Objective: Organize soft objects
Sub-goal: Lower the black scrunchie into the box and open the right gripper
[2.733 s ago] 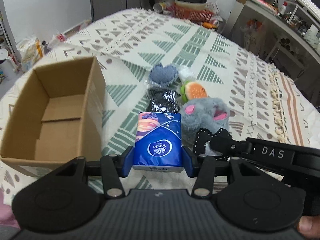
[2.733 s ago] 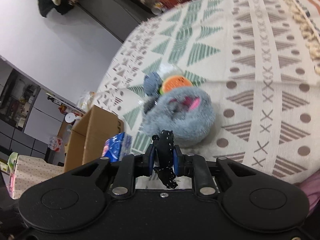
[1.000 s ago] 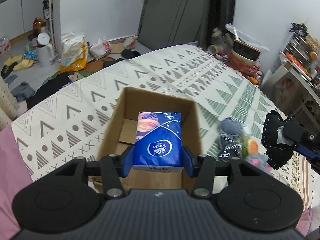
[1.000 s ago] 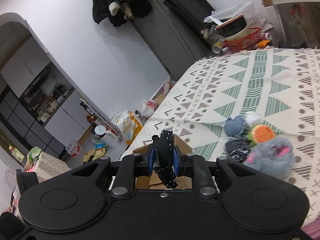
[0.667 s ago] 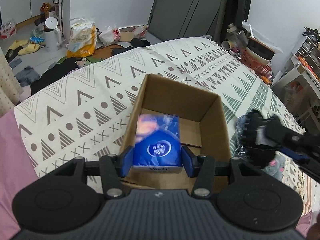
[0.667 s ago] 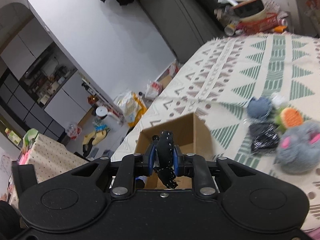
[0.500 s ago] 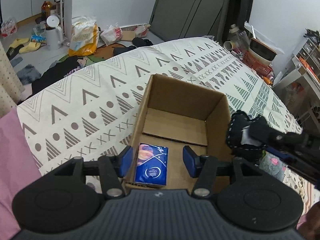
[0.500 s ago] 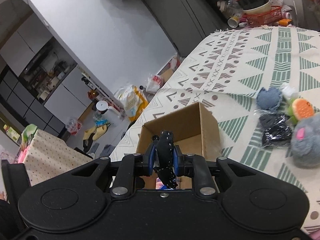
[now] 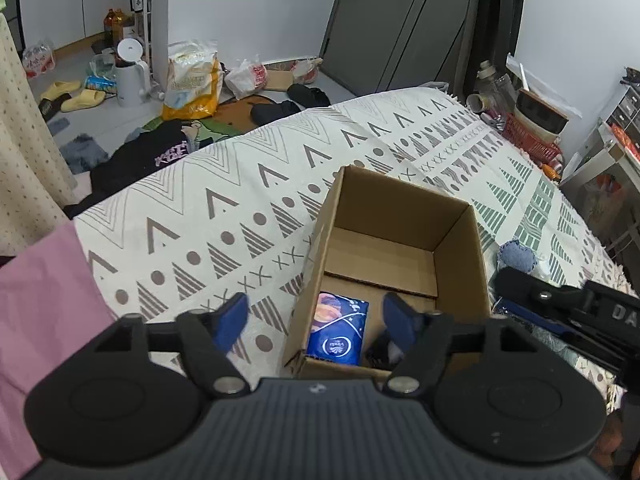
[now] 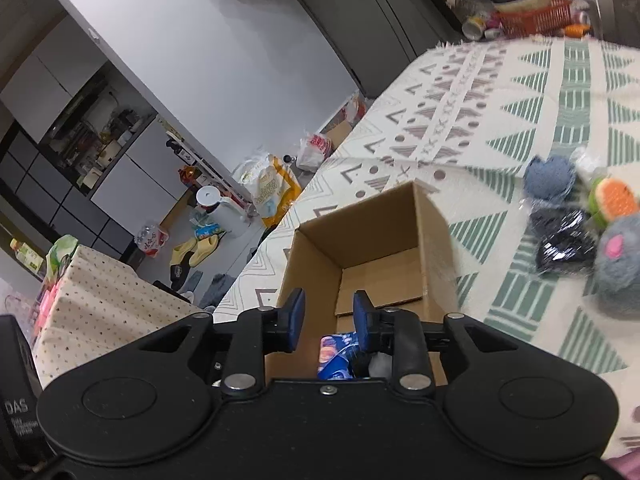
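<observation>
Grippers first: my left gripper (image 9: 316,320) has its jaws spread wide w/ nothing between them, hanging above the near end of the cardboard box (image 9: 460,248). My right gripper (image 10: 326,320) is parted too, nothing in it, also over the box's near end.

Tissue pack (image 9: 338,334), blue, lies flat on the box floor at the near-left corner, touching the near wall. Just right of it a dark soft item w/ a bit of white (image 9: 386,354) sits on the box floor, mostly hidden behind my left gripper's right finger; can't tell more. Right wrist view shows both again, pack (image 10: 336,356) and dark item (image 10: 370,362), side by side below my fingers.

Box stands upright on the patterned blanket (image 9: 224,216), far half of its floor bare.

Beyond the box, to the right on the blanket, well apart from it: black shiny pouch (image 10: 564,246), grey plush w/ pink spot (image 10: 620,268) beside it, orange-green plush (image 10: 614,198), blue-grey heart cushion (image 10: 550,178) farthest. All blurred.
</observation>
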The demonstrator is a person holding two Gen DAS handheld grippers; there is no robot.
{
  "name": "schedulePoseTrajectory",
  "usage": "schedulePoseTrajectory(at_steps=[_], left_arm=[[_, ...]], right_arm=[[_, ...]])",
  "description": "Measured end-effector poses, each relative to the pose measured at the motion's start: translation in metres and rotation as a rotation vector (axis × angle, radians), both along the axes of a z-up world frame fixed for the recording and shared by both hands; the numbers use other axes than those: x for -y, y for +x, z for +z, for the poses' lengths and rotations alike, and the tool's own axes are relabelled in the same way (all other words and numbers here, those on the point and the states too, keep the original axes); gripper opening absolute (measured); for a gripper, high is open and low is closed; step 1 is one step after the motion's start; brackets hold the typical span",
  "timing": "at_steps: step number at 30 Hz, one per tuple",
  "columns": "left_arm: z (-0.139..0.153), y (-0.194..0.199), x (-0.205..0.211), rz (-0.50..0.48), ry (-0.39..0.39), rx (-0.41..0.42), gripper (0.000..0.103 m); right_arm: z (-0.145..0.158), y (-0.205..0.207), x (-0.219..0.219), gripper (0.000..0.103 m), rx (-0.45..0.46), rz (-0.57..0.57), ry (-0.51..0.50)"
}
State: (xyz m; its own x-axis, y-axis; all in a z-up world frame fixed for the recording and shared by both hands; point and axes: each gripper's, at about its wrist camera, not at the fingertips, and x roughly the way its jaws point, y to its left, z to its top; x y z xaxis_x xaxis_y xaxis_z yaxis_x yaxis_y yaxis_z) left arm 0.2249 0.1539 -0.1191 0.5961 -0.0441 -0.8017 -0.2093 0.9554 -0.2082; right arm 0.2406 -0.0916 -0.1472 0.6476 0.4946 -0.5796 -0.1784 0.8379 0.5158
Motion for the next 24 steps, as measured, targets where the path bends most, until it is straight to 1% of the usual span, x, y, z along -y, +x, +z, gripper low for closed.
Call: schedulePoseTrajectory(at_steps=[2,4,6,8,12,13,15,18,19,21,23,24], left_arm=[[0.005,-0.001,0.003,0.006,0.008,-0.015,0.079],[0.010,-0.003,0.005,0.009,0.010,-0.017,0.080],[0.016,-0.007,0.011,0.003,0.029,-0.011,0.082],[0.022,-0.011,0.020,-0.002,0.051,0.000,0.085],[0.030,-0.016,0.037,-0.006,0.064,0.010,0.086],[0.032,-0.017,0.042,-0.013,0.065,0.015,0.086],[0.037,-0.020,0.053,-0.029,0.076,0.028,0.087],[0.042,-0.022,0.069,-0.047,0.070,0.039,0.088],[0.043,-0.022,0.075,-0.054,0.066,0.039,0.090],[0.048,-0.023,0.086,-0.065,0.066,0.053,0.093],[0.053,-0.025,0.098,-0.084,0.072,0.076,0.101],[0.055,-0.026,0.105,-0.098,0.076,0.089,0.102]], right_arm=[[0.006,-0.006,0.009,0.029,0.016,0.002,-0.014],[0.011,-0.010,0.021,0.034,0.017,-0.009,-0.016],[0.015,-0.015,0.034,0.050,0.026,-0.029,-0.023],[0.018,-0.019,0.049,0.052,0.039,-0.057,-0.035],[0.030,-0.029,0.078,0.053,0.069,-0.088,-0.071],[0.032,-0.032,0.084,0.055,0.081,-0.092,-0.086],[0.039,-0.037,0.099,0.066,0.107,-0.086,-0.087],[0.050,-0.045,0.121,0.072,0.138,-0.090,-0.092],[0.054,-0.047,0.127,0.074,0.147,-0.092,-0.098],[0.059,-0.052,0.144,0.082,0.160,-0.099,-0.097],[0.061,-0.055,0.159,0.086,0.166,-0.114,-0.091],[0.062,-0.056,0.166,0.087,0.161,-0.129,-0.090]])
